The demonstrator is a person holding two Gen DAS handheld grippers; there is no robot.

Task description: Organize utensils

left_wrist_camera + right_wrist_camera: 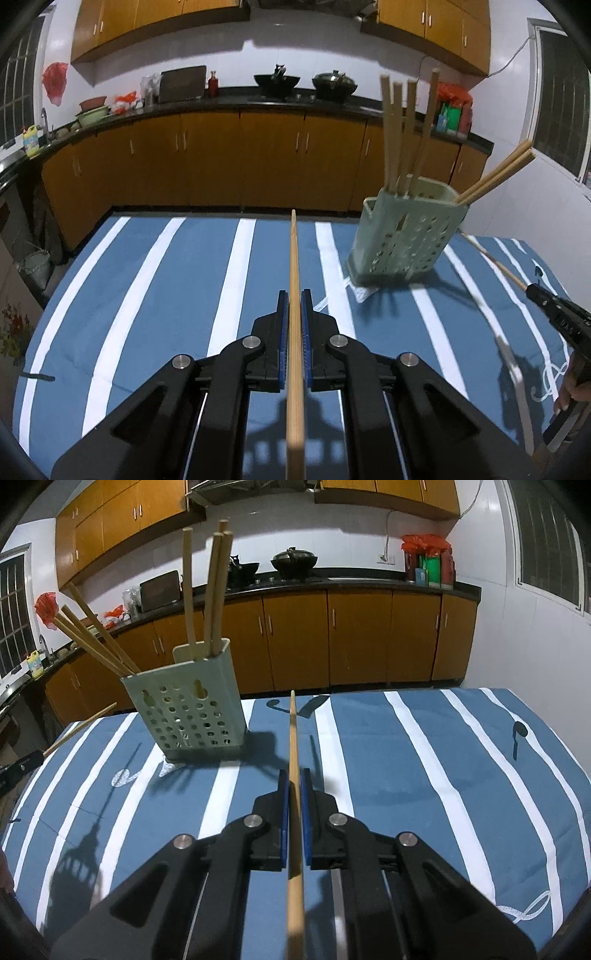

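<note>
Nearest the lens in the left wrist view, left gripper (294, 295) is clamped on a chopstick (294, 332) running up frame centre. Pale green perforated holder (402, 236), upper right of centre, stands on the striped tablecloth (147, 277) with several chopsticks inside. Right gripper (294, 775), in its own view, is closed on a second chopstick (294, 812); the holder sits left of centre there.

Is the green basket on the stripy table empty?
No, the green basket already has several wooden chopsticks standing up in it.
</note>
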